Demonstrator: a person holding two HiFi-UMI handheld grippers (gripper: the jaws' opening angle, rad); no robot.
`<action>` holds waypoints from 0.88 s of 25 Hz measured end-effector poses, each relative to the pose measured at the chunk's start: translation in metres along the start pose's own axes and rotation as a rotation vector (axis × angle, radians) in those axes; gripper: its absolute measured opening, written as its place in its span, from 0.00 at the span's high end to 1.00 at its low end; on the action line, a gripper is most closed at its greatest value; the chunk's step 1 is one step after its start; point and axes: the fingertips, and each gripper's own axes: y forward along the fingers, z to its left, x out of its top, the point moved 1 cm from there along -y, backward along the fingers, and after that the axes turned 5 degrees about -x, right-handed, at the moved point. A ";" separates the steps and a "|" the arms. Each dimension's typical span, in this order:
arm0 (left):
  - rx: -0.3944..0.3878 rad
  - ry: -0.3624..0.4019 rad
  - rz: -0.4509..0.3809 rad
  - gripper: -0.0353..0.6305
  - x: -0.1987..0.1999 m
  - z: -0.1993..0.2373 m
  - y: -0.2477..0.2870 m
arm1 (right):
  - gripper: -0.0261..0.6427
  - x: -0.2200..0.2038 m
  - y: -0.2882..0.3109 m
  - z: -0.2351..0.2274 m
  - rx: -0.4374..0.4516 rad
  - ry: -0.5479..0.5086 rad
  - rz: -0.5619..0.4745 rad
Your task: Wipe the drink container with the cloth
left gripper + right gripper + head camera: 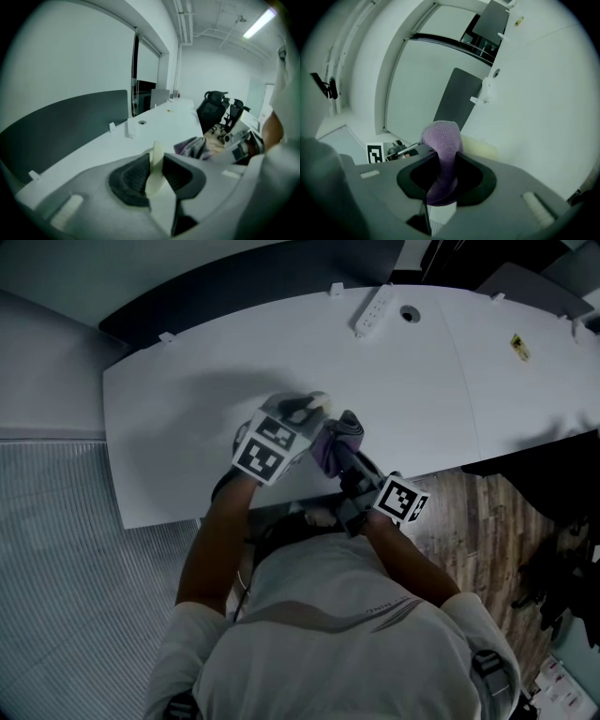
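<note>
In the head view both grippers meet above the front edge of the white desk (187, 409). My left gripper (302, 414) is shut on a cream-coloured drink container (317, 405); in the left gripper view a thin cream edge of the container (154, 164) stands pinched between the dark pads (133, 180). My right gripper (343, 454) is shut on a purple cloth (336, 439), bunched between its jaws (442, 157). The cloth sits right beside the container (480, 146); whether they touch I cannot tell. The cloth (191, 146) also shows past the left jaws.
A white power strip (373, 310) and a round cable hole (409, 313) lie at the desk's far edge, below a dark partition (65, 124). A small yellow item (518, 346) lies far right. Black office chairs (213, 108) stand on the wooden floor (487, 521).
</note>
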 end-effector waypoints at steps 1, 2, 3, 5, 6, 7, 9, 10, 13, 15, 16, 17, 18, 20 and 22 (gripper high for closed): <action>0.001 -0.001 0.002 0.82 0.000 0.000 0.000 | 0.81 0.003 0.004 0.003 0.014 -0.001 -0.009; 0.002 -0.002 0.005 0.82 0.000 -0.001 0.000 | 0.81 0.005 0.010 0.006 0.026 -0.004 -0.006; 0.001 -0.002 0.008 0.82 0.000 -0.001 0.001 | 0.81 0.005 0.015 0.008 0.035 -0.006 0.004; -0.001 -0.001 0.013 0.82 -0.001 0.000 0.001 | 0.81 0.003 0.026 0.009 0.027 -0.011 0.036; -0.002 0.001 0.011 0.82 -0.001 0.000 0.001 | 0.82 0.001 0.029 0.008 0.016 -0.018 0.051; -0.001 0.002 0.009 0.82 -0.001 0.000 0.000 | 0.82 0.000 0.032 0.007 0.010 -0.027 0.065; 0.002 0.003 0.011 0.82 -0.002 0.000 0.000 | 0.81 -0.001 0.037 0.003 0.006 -0.056 0.090; 0.003 0.001 0.011 0.82 -0.002 0.000 0.000 | 0.81 -0.001 0.039 0.000 0.000 -0.085 0.101; 0.004 0.001 0.003 0.82 0.002 0.000 -0.001 | 0.81 -0.003 0.046 -0.016 -0.037 -0.200 0.138; 0.006 0.001 0.001 0.82 0.002 -0.001 -0.001 | 0.81 -0.006 0.050 -0.028 -0.059 -0.231 0.163; 0.007 0.000 0.000 0.82 0.001 -0.001 -0.001 | 0.81 -0.007 0.052 -0.034 -0.072 -0.233 0.175; 0.008 -0.002 -0.002 0.82 0.001 -0.001 0.000 | 0.81 -0.008 0.054 -0.040 -0.089 -0.231 0.188; 0.010 -0.003 -0.004 0.82 0.001 -0.001 0.000 | 0.81 -0.009 0.056 -0.045 -0.105 -0.227 0.204; 0.013 -0.004 -0.003 0.82 0.001 0.000 0.001 | 0.81 -0.012 0.062 -0.054 -0.127 -0.246 0.249; 0.008 -0.005 0.003 0.82 0.001 0.000 0.001 | 0.81 -0.015 0.066 -0.062 -0.153 -0.302 0.298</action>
